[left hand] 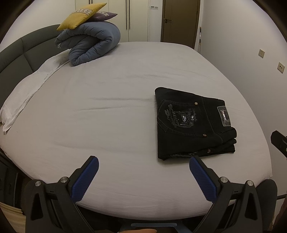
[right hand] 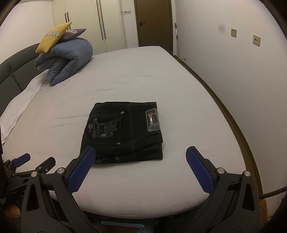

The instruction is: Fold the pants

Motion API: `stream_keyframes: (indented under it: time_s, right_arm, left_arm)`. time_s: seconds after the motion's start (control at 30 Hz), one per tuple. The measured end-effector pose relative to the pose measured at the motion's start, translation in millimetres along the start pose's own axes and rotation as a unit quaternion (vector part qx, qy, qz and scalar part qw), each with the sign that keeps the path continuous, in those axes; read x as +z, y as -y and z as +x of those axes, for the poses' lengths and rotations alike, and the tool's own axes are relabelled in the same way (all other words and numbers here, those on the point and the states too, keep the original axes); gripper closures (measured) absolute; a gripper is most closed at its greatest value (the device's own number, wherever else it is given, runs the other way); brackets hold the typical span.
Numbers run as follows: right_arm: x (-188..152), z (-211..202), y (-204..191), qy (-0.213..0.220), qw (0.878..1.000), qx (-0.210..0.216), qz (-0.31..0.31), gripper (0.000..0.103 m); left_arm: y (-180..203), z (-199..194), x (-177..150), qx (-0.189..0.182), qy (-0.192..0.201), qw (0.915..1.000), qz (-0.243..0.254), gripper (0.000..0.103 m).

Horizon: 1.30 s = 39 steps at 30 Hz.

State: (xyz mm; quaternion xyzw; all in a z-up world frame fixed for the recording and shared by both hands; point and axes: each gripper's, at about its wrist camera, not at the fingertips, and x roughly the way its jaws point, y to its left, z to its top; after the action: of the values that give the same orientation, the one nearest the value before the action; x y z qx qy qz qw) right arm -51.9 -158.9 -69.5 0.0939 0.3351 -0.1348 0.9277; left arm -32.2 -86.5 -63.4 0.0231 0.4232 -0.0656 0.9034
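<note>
Nearest, left gripper: blue-padded fingers spread wide, nothing between them, held above the near edge of the bed. Right gripper: fingers equally wide apart, holding nothing, also over the near edge. Pants: black denim, folded into a compact rectangle, back pocket embroidery and waistband patch facing up; lying flat on the sheet just beyond the right gripper's fingertips, its near-left corner behind the left-hand finger; ahead and right of the left gripper's fingers. Further off, to the left: rolled blue duvet against the grey headboard, a yellow cushion and a purple cushion on top. Farthest: wardrobe doors, brown door.
</note>
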Motion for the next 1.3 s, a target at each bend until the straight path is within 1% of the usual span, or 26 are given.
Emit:
stream_keyframes:
  time_s: [1.3]
  right_arm:
    - [-3.3,0.1,0.6,-0.004,1.000,0.004,-0.004,0.000]
  left_arm:
    - [4.1,1.1,0.1,-0.005,-0.002,1.0000,0.000,0.000]
